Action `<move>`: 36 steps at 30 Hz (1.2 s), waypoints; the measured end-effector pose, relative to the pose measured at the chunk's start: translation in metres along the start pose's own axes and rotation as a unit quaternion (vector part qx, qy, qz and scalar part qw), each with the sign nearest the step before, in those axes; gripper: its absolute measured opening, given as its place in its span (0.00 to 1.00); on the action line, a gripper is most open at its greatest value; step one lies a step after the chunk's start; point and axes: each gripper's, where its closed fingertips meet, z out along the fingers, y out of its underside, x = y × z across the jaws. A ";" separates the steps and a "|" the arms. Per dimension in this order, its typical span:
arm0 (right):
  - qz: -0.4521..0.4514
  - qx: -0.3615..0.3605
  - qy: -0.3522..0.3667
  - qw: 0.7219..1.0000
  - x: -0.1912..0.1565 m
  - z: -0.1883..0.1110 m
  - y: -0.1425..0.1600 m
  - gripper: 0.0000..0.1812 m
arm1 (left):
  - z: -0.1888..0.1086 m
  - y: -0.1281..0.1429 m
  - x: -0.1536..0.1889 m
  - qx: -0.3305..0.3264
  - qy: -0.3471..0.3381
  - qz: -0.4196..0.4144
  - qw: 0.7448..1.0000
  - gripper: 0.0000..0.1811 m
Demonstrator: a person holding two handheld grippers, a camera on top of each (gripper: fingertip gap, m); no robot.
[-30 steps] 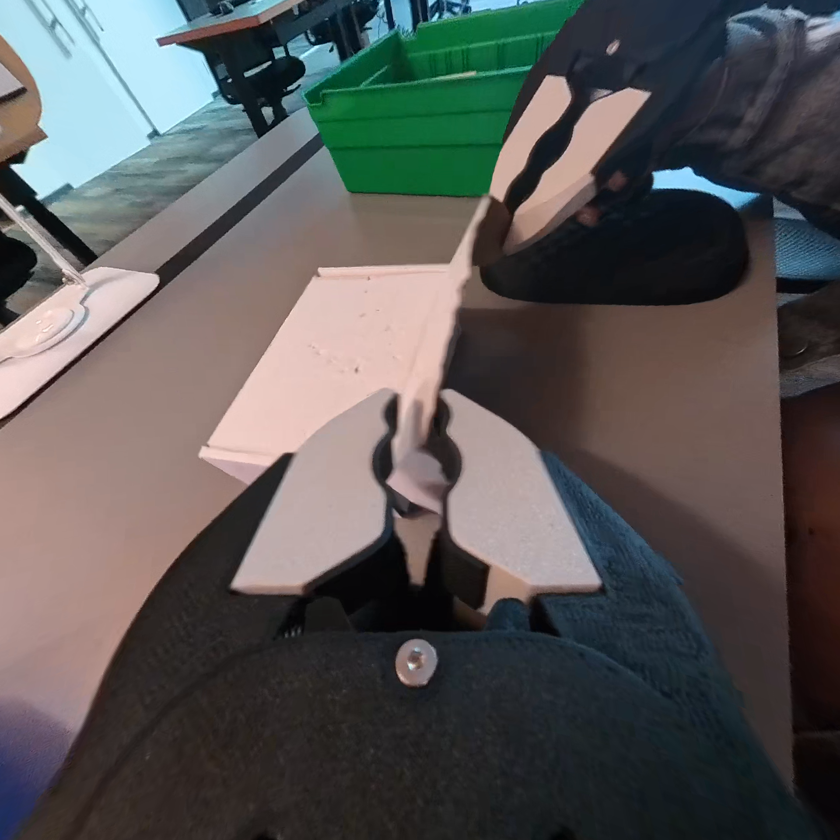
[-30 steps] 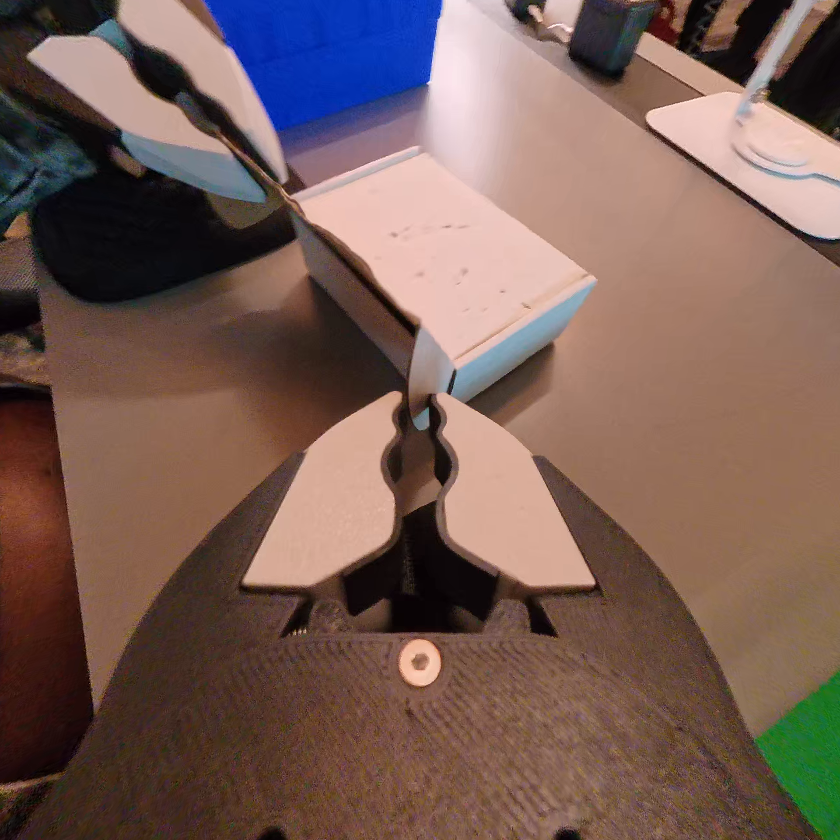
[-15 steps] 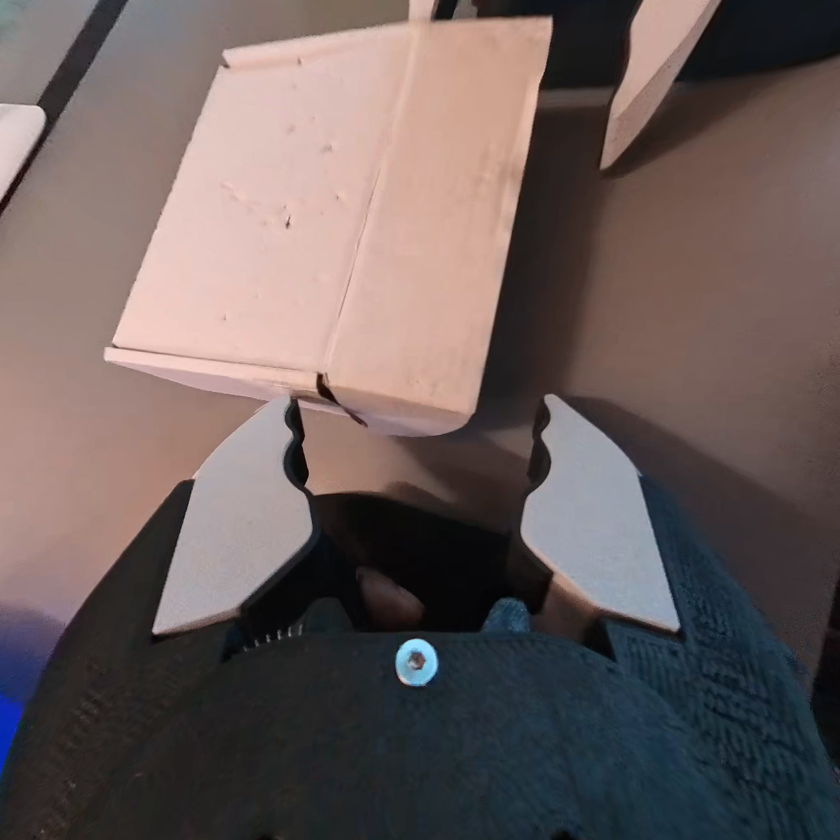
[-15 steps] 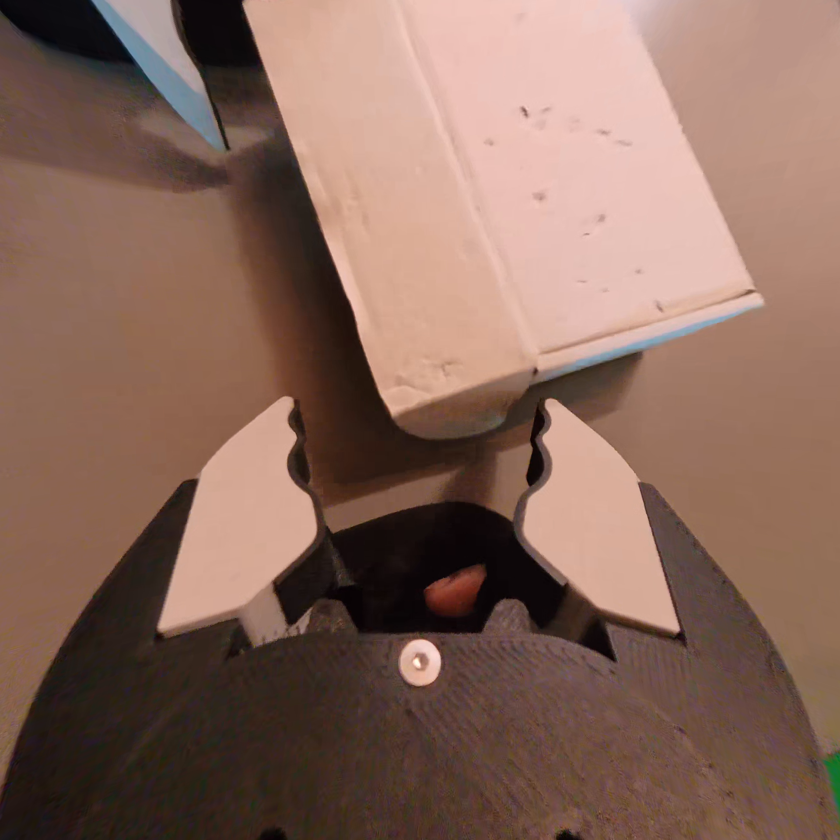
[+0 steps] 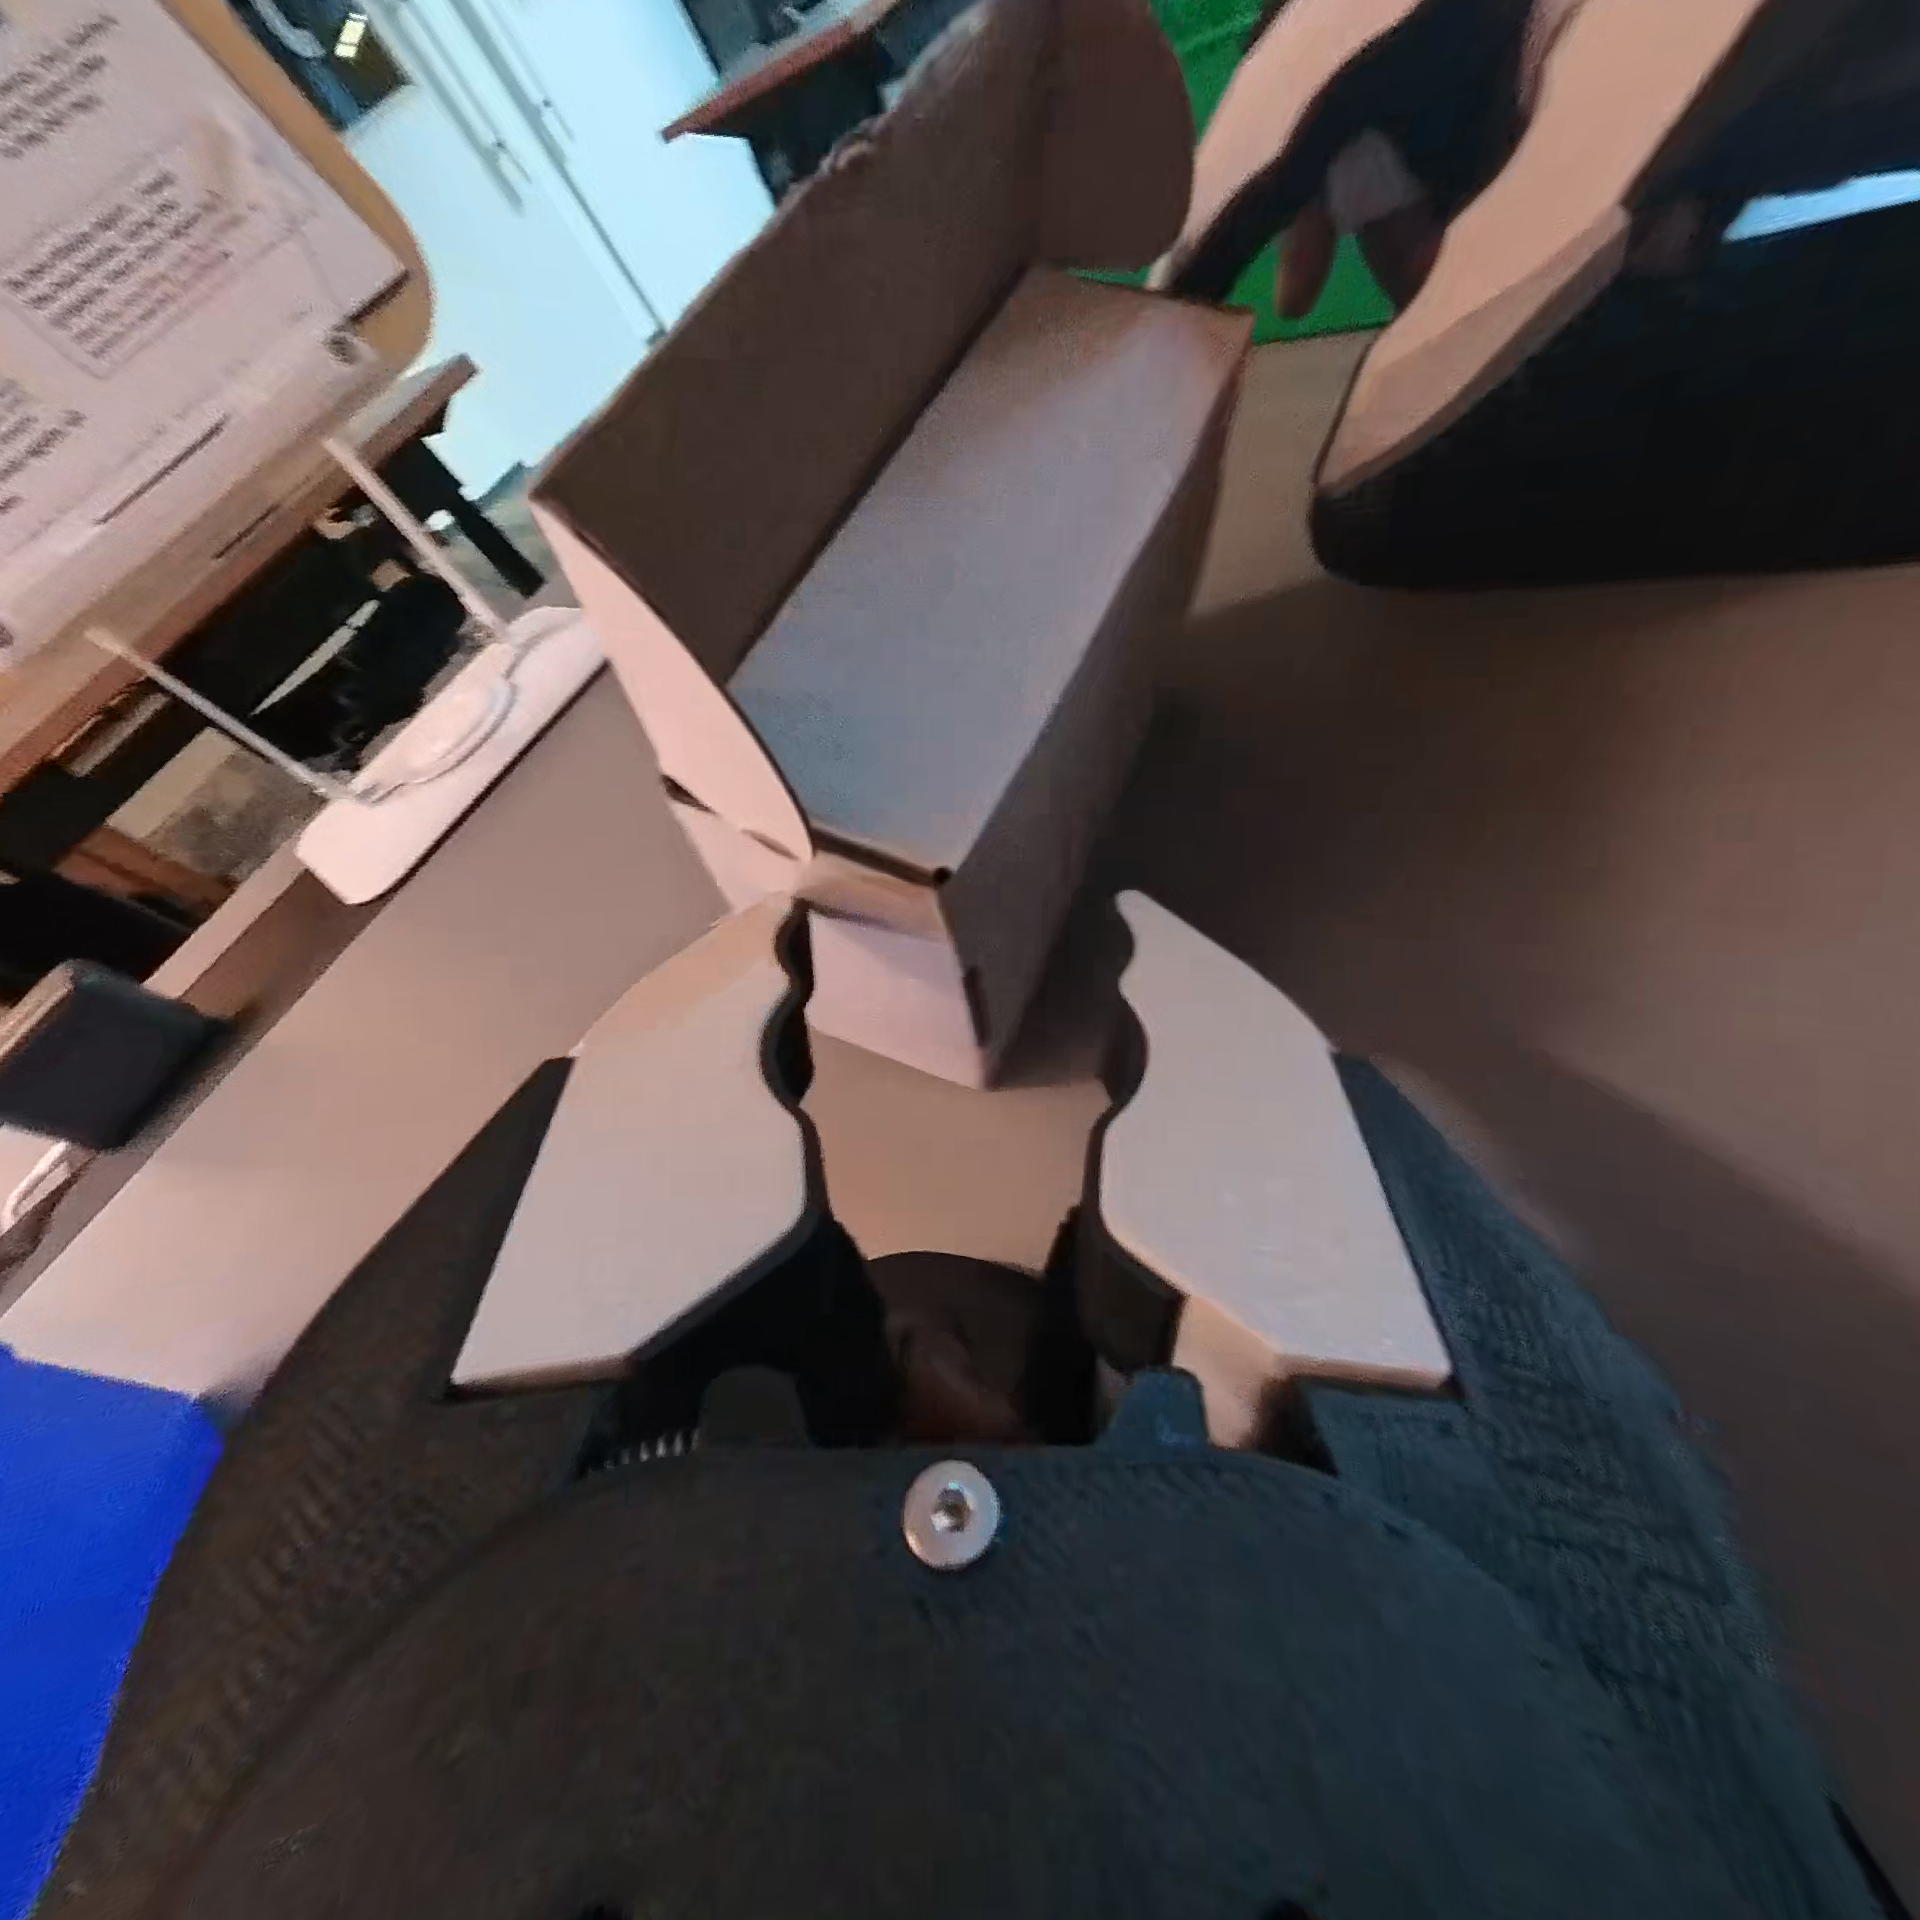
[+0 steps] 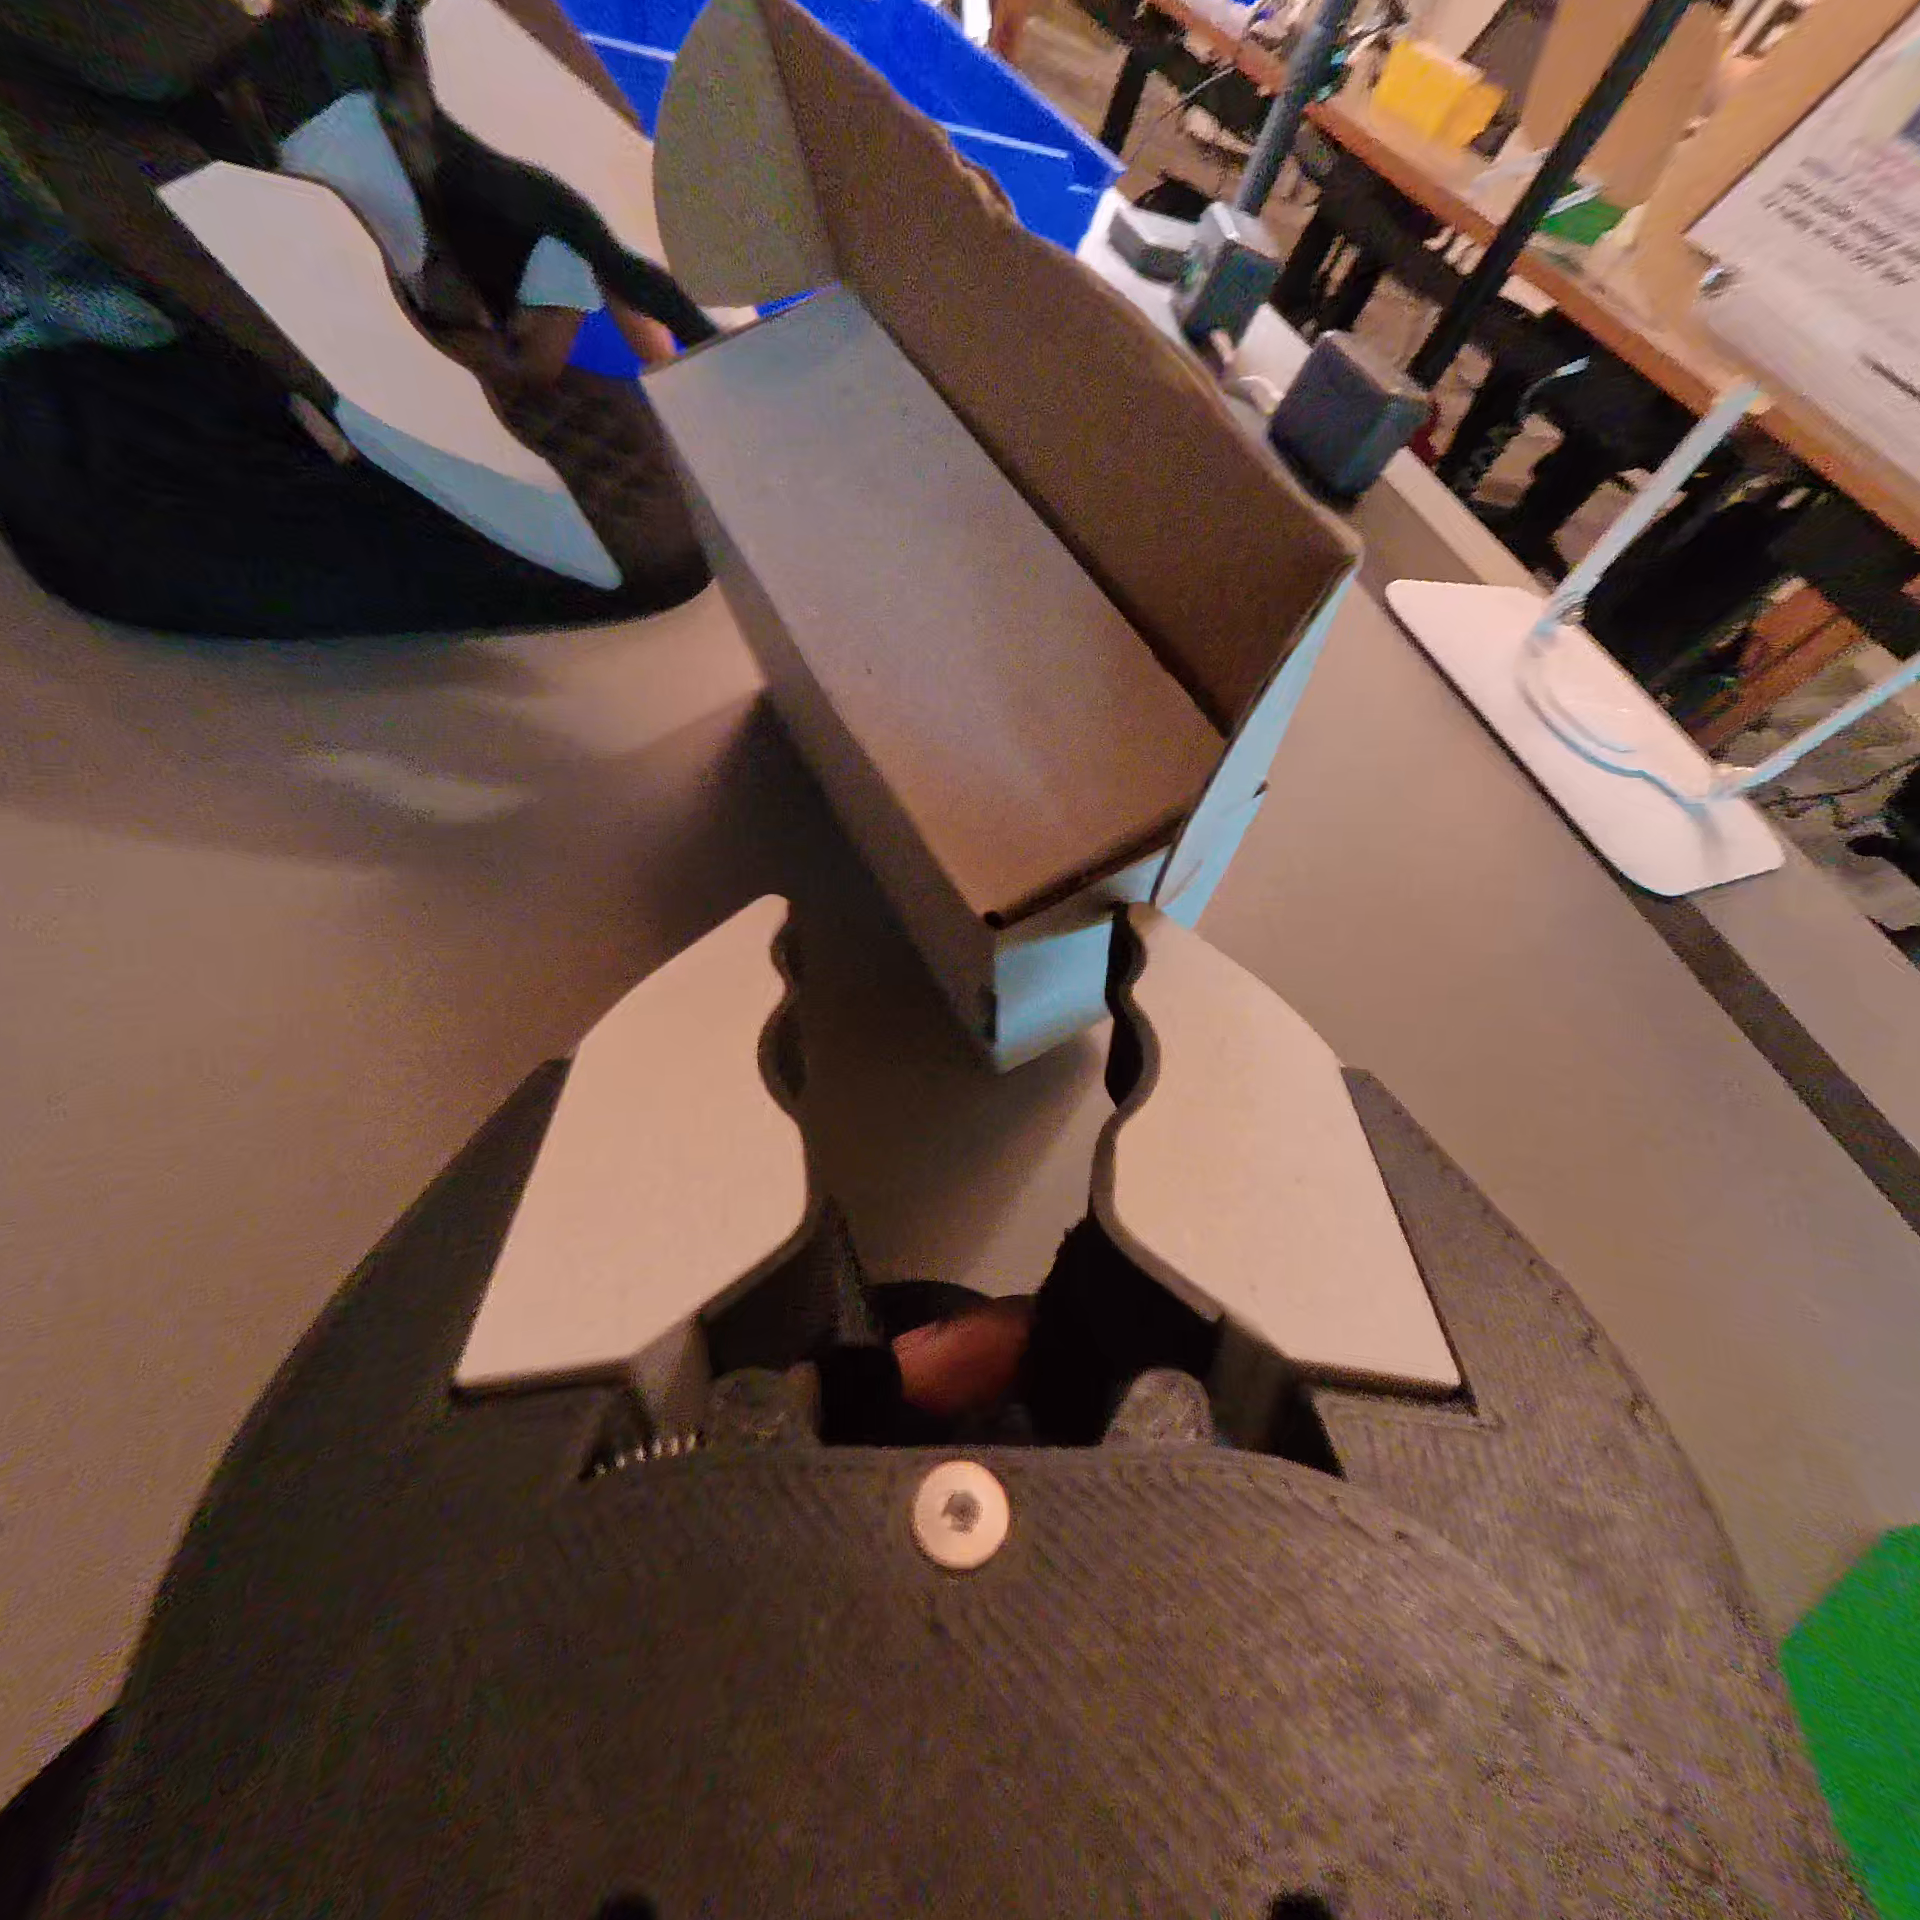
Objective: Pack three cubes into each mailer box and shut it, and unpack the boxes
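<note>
A white mailer box (image 5: 987, 623) lies on the grey table between my two grippers. Its lid (image 5: 831, 312) stands up at an angle, with a rounded ear flap at each end. The inside is hidden and no cubes show. My left gripper (image 5: 956, 914) is open, with the box's near corner between its fingertips. The right gripper (image 5: 1351, 208) shows blurred at the box's far end. In the right wrist view my right gripper (image 6: 956, 914) is open around the other end of the box (image 6: 914, 623), its right fingertip against the box wall. The left gripper (image 6: 468, 270) is beyond it.
A blue bin (image 6: 935, 83) stands behind the box on the left gripper's side. A green bin (image 5: 1299, 301) is on the right gripper's side. A white stand base (image 6: 1590, 748) rests near the table's far edge, with small dark blocks (image 6: 1340, 426) near it.
A second ago both grippers were shut on the box's front flap. They let go and opened. Now they are low at the box's two ends and the lid stands raised.
</note>
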 end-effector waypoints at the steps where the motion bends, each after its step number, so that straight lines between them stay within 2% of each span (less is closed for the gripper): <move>1: -0.002 0.003 0.010 1.000 0.002 0.000 0.000 0.29 | 0.001 0.000 -0.004 0.001 -0.016 -0.003 1.000 0.25; 2: -0.007 0.004 0.021 1.000 0.005 0.000 0.000 0.27 | 0.002 0.000 -0.008 -0.001 -0.029 -0.005 1.000 0.22; 7: -0.004 -0.003 0.067 0.998 0.015 0.004 0.003 0.20 | 0.008 0.002 -0.012 -0.005 -0.045 -0.033 0.998 0.20; 11: 0.002 0.001 0.073 0.997 0.017 0.004 0.003 0.21 | 0.009 0.002 -0.011 -0.002 -0.043 -0.035 0.998 0.24; 13: 0.010 0.011 0.085 0.996 0.022 0.002 0.001 0.26 | 0.008 0.002 -0.014 0.003 -0.051 -0.041 0.998 0.31; 16: 0.013 0.037 0.116 0.992 0.033 -0.003 -0.006 0.35 | 0.006 -0.004 -0.021 0.026 -0.073 -0.049 0.996 0.34; 18: -0.010 0.044 0.125 0.991 0.032 -0.004 -0.009 0.37 | 0.005 -0.010 -0.022 0.045 -0.081 -0.051 0.994 0.35; 23: -0.079 0.054 0.146 0.985 0.024 -0.001 -0.019 0.28 | 0.002 -0.033 -0.017 0.095 -0.094 -0.001 0.991 0.31; 31: -0.093 0.045 0.144 0.984 0.022 0.000 -0.017 0.25 | 0.007 -0.026 -0.014 0.070 -0.092 0.010 0.993 0.27; 36: -0.132 0.028 0.152 0.979 0.020 0.001 -0.013 0.23 | 0.008 -0.021 -0.013 0.050 -0.107 0.054 0.992 0.25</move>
